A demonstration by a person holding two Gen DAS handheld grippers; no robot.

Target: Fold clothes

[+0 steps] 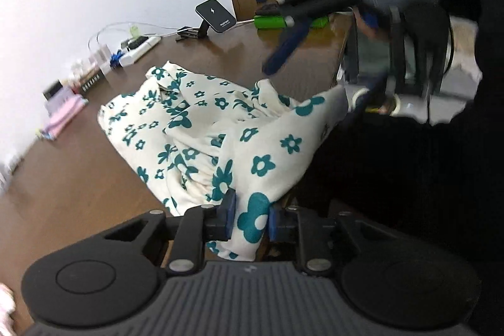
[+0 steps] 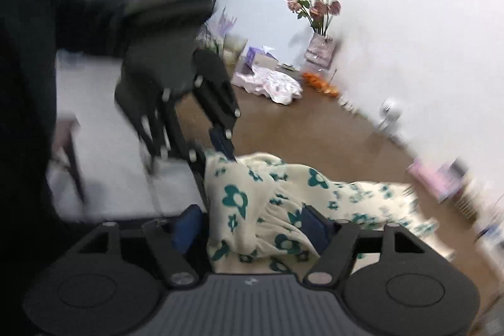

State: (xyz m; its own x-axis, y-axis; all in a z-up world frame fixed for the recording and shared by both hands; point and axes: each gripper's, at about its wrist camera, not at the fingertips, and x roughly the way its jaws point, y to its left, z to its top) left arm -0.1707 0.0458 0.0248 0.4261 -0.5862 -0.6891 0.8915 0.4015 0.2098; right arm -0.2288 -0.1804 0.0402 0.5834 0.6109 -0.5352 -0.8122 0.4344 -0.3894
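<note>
floral garment [image 1: 201,128] is light, limp cotton (bunches easily), so pinch hems. left tool [image 1: 251,218] clamps an edge; right tool [image 2: 252,229] spread, cloth loose between.

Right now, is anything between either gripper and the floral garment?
Nothing visible. The left gripper is already shut on an edge of the floral garment, pads pressing the cloth. The right gripper is open with the fabric lying between its fingers; no other object intervenes on the table.
</note>
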